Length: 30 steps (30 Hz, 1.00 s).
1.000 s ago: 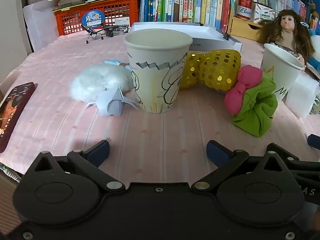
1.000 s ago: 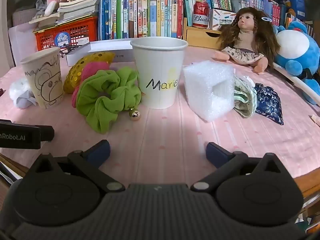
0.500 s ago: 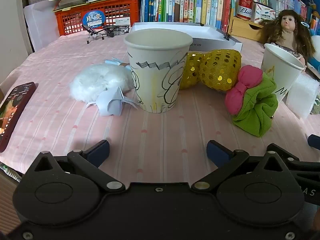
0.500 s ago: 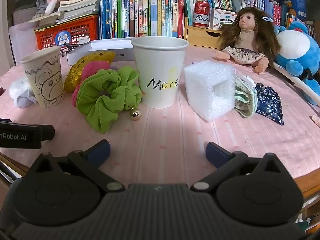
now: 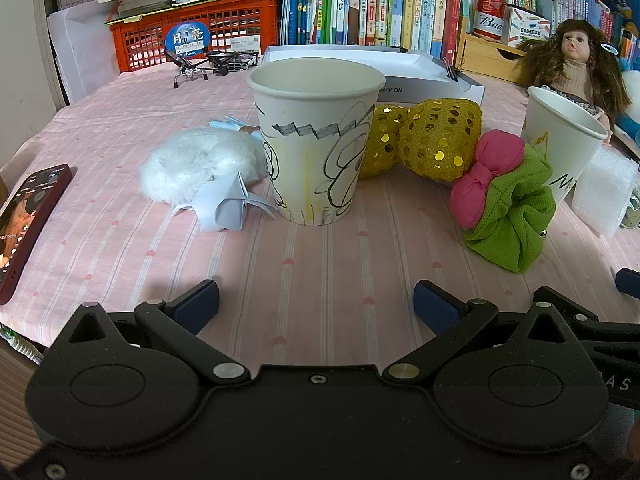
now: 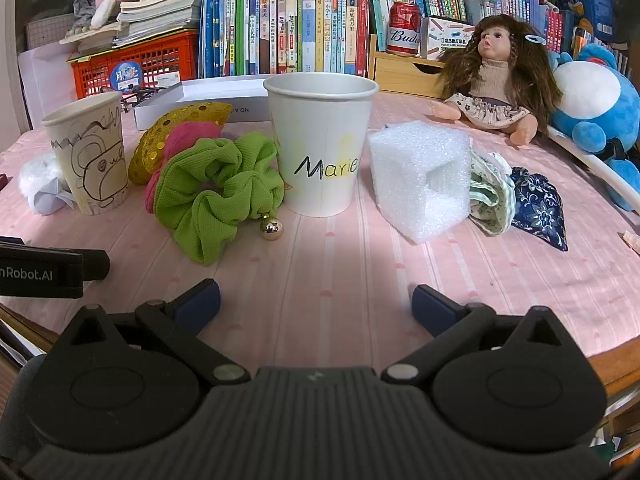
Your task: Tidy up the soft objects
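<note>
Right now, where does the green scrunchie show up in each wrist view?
Left wrist: green scrunchie at right, in front of the "Marie" cup.
Right wrist: left of centre, left of the same cup.
Shared landmark: the doll at the back.

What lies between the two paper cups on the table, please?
In the right wrist view, a green scrunchie lies between the doodled cup and the Marie cup, with a pink bow and a gold sequin bow behind it.
</note>
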Each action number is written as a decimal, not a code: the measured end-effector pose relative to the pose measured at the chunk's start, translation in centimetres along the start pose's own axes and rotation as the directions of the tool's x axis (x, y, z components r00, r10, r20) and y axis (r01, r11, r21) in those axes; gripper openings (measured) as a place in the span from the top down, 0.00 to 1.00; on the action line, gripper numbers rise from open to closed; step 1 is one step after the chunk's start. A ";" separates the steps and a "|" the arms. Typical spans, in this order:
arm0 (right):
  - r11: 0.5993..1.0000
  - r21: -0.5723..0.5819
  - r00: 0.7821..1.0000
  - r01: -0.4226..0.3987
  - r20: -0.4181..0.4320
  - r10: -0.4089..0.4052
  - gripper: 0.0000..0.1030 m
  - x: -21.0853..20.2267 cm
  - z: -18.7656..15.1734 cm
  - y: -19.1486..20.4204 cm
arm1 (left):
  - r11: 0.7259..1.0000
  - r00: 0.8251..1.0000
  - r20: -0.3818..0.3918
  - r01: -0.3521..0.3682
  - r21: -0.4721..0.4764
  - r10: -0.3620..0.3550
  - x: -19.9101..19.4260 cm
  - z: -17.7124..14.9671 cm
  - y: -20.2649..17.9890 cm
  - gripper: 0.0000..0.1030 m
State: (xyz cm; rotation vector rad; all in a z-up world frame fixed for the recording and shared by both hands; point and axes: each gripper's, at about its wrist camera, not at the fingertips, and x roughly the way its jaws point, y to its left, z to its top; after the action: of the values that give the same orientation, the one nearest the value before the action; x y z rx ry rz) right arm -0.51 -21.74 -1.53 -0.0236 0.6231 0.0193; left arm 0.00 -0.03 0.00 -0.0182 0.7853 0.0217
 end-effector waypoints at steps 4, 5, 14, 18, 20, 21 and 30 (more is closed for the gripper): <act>1.000 0.000 1.000 0.000 0.000 0.000 0.00 0.0 0.0 0.0 | 1.000 1.000 0.001 0.000 0.000 0.000 0.0 0.0 0.0 0.00; 1.000 0.000 1.000 0.000 0.000 0.000 0.00 0.0 0.0 0.0 | 1.000 1.000 0.001 0.000 0.000 0.000 0.0 0.0 0.0 0.00; 1.000 -0.001 1.000 0.000 0.002 0.000 0.00 0.0 0.0 -0.1 | 1.000 1.000 0.002 0.000 0.001 0.000 0.1 0.0 0.2 0.00; 1.000 -0.003 1.000 -0.002 0.005 0.002 0.00 0.0 -0.1 0.1 | 1.000 1.000 0.002 0.000 0.000 0.000 0.1 0.0 0.2 0.00; 1.000 -0.003 1.000 -0.002 0.005 0.002 0.00 0.0 -0.1 0.1 | 1.000 1.000 0.003 0.000 0.001 0.000 0.1 0.0 0.2 0.00; 1.000 -0.003 1.000 -0.002 0.005 0.002 0.00 0.0 -0.1 0.1 | 1.000 1.000 0.003 0.000 0.001 0.000 0.1 0.0 0.2 0.00; 1.000 -0.003 1.000 -0.001 0.007 0.001 0.00 0.0 -0.2 0.1 | 1.000 1.000 0.003 0.000 0.001 0.000 0.1 0.0 0.2 0.00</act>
State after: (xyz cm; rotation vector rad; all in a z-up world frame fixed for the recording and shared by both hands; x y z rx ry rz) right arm -0.59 -21.61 -1.71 -0.0259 0.6156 0.0215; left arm 0.10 0.14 -0.09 -0.0173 0.7819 0.0218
